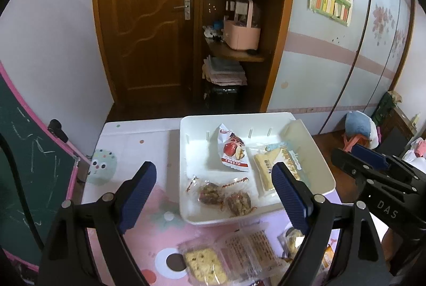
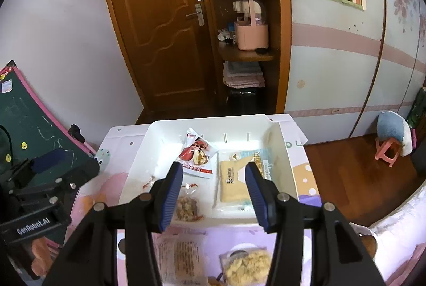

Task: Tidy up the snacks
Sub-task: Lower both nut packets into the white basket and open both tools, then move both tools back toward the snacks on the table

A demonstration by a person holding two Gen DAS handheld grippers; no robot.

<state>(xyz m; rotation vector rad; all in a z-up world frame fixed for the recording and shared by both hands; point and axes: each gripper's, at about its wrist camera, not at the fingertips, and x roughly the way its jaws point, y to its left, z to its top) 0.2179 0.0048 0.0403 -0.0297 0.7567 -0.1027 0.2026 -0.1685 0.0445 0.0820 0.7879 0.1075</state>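
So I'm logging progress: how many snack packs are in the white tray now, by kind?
Red-and-white apple-picture pouch: 1
Pale yellow bar in clear blue-printed wrapper: 1
Brown nutty clusters in clear twist wrappers: 2
Total in the white plastic tray: 4

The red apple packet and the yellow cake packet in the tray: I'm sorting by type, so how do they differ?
The red apple packet is opaque white and red with a fruit picture; the yellow cake packet is clear, showing a pale yellow slab. The apple packet lies toward the middle of the white tray, the cake packet toward its right side. The apple packet looks puffier, the cake packet flatter. Both lie inside the tray, sealed.
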